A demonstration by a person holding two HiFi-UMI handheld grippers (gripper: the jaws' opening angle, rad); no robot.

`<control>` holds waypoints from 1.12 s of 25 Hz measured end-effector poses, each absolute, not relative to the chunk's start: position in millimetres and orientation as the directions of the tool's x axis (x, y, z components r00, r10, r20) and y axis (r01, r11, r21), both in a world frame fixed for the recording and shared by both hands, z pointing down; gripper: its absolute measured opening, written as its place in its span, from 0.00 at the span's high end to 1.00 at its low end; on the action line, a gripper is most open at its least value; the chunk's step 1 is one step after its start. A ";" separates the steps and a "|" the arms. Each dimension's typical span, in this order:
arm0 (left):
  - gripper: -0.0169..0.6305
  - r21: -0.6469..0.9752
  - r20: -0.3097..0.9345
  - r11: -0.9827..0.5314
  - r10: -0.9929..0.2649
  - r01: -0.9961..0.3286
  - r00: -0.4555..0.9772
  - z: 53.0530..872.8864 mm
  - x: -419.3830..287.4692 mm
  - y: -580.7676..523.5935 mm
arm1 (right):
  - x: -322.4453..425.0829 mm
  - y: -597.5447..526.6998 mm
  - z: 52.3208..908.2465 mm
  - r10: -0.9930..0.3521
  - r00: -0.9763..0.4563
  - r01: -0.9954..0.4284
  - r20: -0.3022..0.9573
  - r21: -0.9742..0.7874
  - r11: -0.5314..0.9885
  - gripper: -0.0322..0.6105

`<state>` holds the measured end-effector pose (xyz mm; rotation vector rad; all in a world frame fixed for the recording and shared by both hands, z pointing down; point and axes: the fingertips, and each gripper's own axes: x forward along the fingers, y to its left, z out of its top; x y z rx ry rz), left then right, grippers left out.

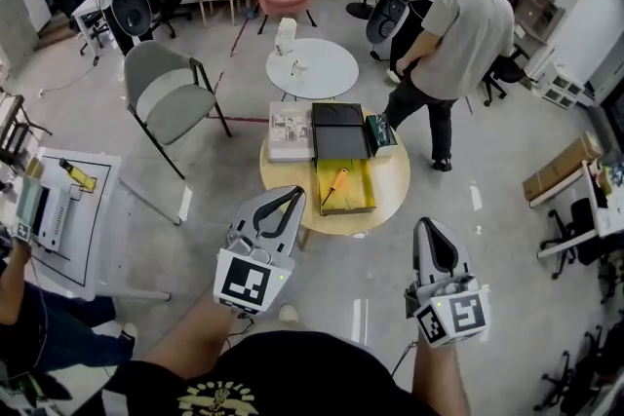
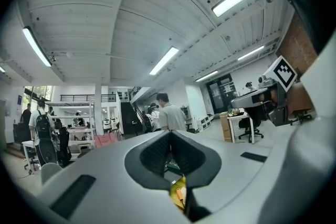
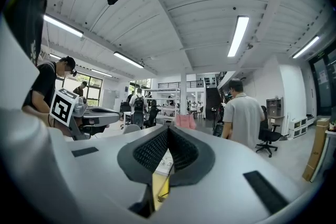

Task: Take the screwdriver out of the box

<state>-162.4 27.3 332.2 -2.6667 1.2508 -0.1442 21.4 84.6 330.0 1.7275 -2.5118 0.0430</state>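
**Task item.** The screwdriver [image 1: 334, 182] has an orange handle. It lies at a slant inside the yellow box [image 1: 357, 197], and nothing touches it. The yellow box sits on the near edge of the round wooden table [image 1: 392, 182].

**Left gripper.** The left gripper [image 1: 294, 194] is held level, short of the near-left edge of the wooden table. Its fingers are pressed together tip to tip with nothing between them. In the left gripper view, the yellow box and the orange handle show through the gap under the closed fingers.

**Right gripper.** The right gripper [image 1: 427, 224] is held level, short of the near-right edge of the wooden table and apart from it. Its fingers are also closed on each other and hold nothing.

**Other items on the wooden table.**
- An open black case [image 1: 339, 141] touches the far side of the yellow box.
- A white booklet [image 1: 290, 133] lies at the left of the case.
- A small green box [image 1: 381, 133] lies at the right of the case.

**Surroundings.**
- A white round table [image 1: 327, 73] stands just beyond the wooden table.
- A grey chair [image 1: 175, 102] stands to the left of the wooden table.
- A person in a grey shirt [image 1: 466, 24] stands to the far right of the wooden table.
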 end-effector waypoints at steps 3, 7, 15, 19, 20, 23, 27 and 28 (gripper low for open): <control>0.95 -0.215 0.002 -0.648 -0.749 -0.731 0.663 330.8 -160.4 23.3 | 20.0 81.2 327.4 -0.938 -0.336 -0.940 0.089 0.027 0.340 0.93; 0.95 -0.212 0.002 -0.663 -0.735 -0.718 0.678 334.5 -164.8 17.9 | 12.7 78.0 326.8 -0.942 -0.324 -0.944 0.088 0.028 0.327 0.93; 0.95 -0.191 0.029 -0.671 -0.733 -0.716 0.679 342.9 -169.3 11.9 | 13.7 81.3 327.4 -0.947 -0.306 -0.950 0.101 0.028 0.310 0.93; 0.95 -0.188 0.030 -0.663 -0.742 -0.725 0.670 342.5 -172.2 11.2 | 16.6 80.8 326.4 -0.946 -0.308 -0.949 0.104 0.035 0.313 0.93; 0.95 -0.185 0.030 -0.659 -0.745 -0.729 0.666 342.2 -173.5 10.1 | 17.4 79.6 326.4 -0.946 -0.309 -0.949 0.101 0.037 0.314 0.93; 0.95 -0.170 0.024 -0.644 -0.759 -0.746 0.650 339.7 -179.0 4.8 | 19.3 72.9 326.1 -0.945 -0.316 -0.947 0.086 0.041 0.320 0.93; 0.95 -0.164 0.020 -0.616 -0.783 -0.771 0.621 334.2 -185.7 -4.2 | 20.1 59.6 324.1 -0.937 -0.340 -0.938 0.080 0.042 0.344 0.93; 0.95 -0.160 0.020 -0.610 -0.788 -0.776 0.615 333.9 -185.6 -6.2 | 21.8 56.9 323.5 -0.935 -0.346 -0.936 0.078 0.043 0.350 0.93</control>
